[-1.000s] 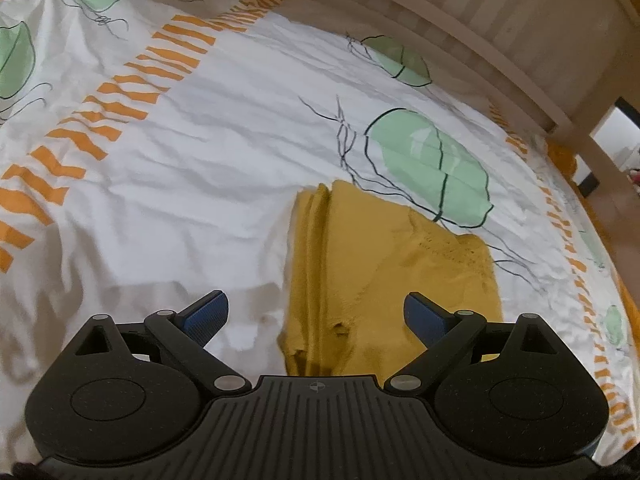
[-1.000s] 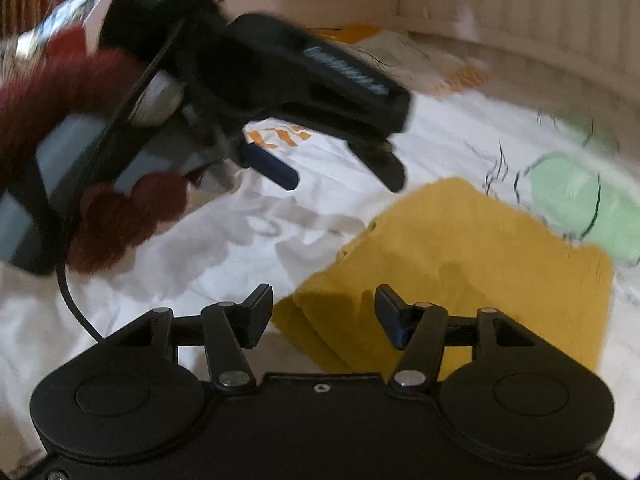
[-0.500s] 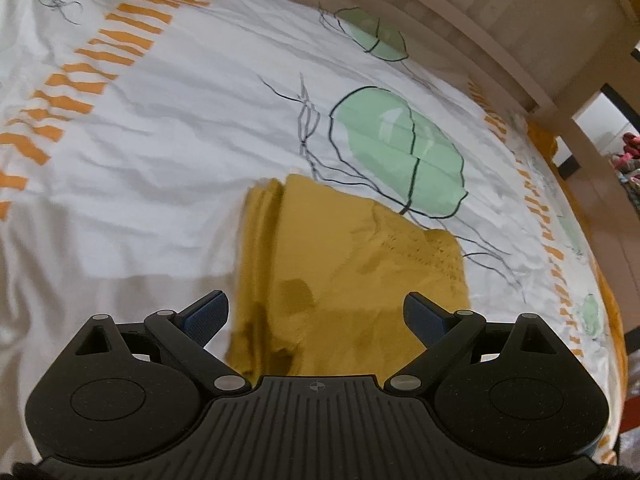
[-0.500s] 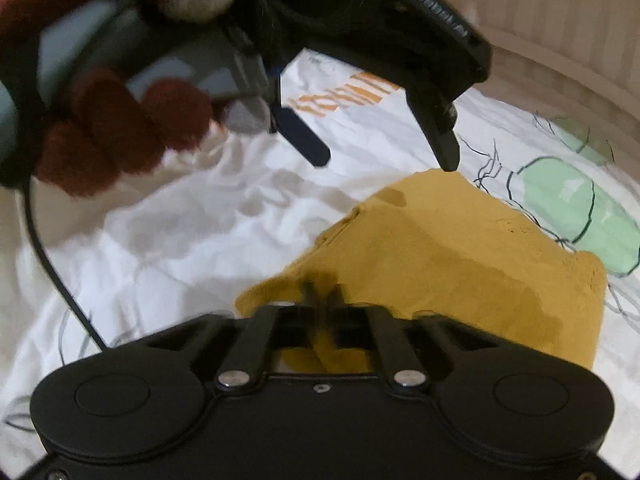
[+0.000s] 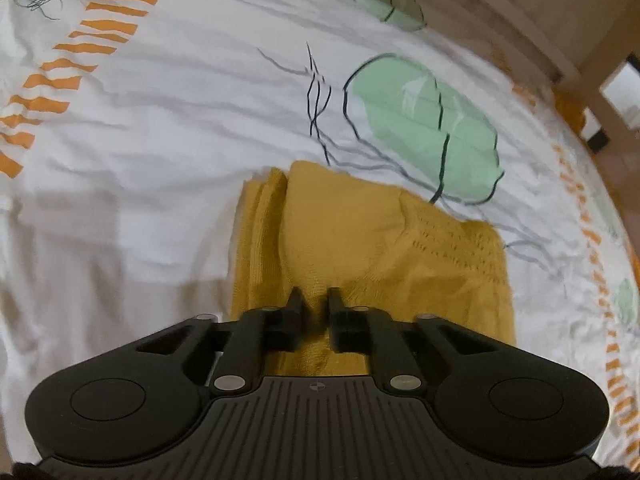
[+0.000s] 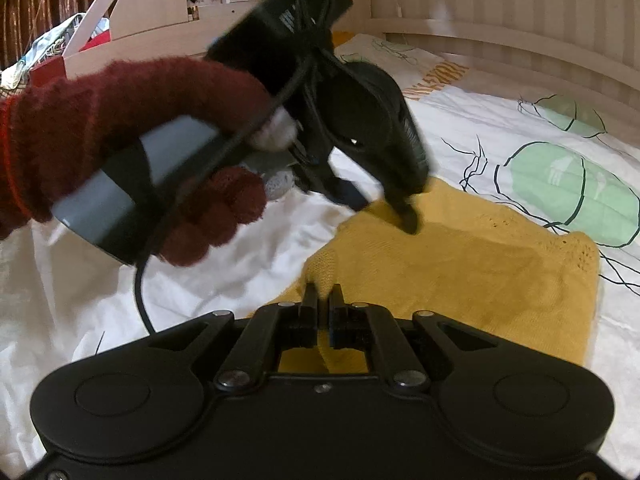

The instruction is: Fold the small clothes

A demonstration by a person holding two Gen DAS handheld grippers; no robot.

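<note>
A folded mustard-yellow knit garment [image 5: 372, 248] lies on a white bedsheet with green leaves and orange stripes. In the left wrist view my left gripper [image 5: 316, 300] is shut on the garment's near edge, yellow cloth between its fingers. In the right wrist view my right gripper [image 6: 323, 296] is shut on the near left corner of the garment [image 6: 460, 272]. The left gripper [image 6: 384, 208] also shows there, held in a dark red gloved hand [image 6: 120, 136], its tips down on the garment's far left edge.
The bedsheet [image 5: 160, 160] spreads wide to the left of the garment. A pale wooden bed frame [image 6: 500, 12] runs along the far side. Clutter and a white rack [image 6: 92, 20] stand beyond the bed at the far left.
My left gripper has gone from wide open to shut on the garment's edge. My right gripper shut on the garment's corner half a second ago and stays shut.
</note>
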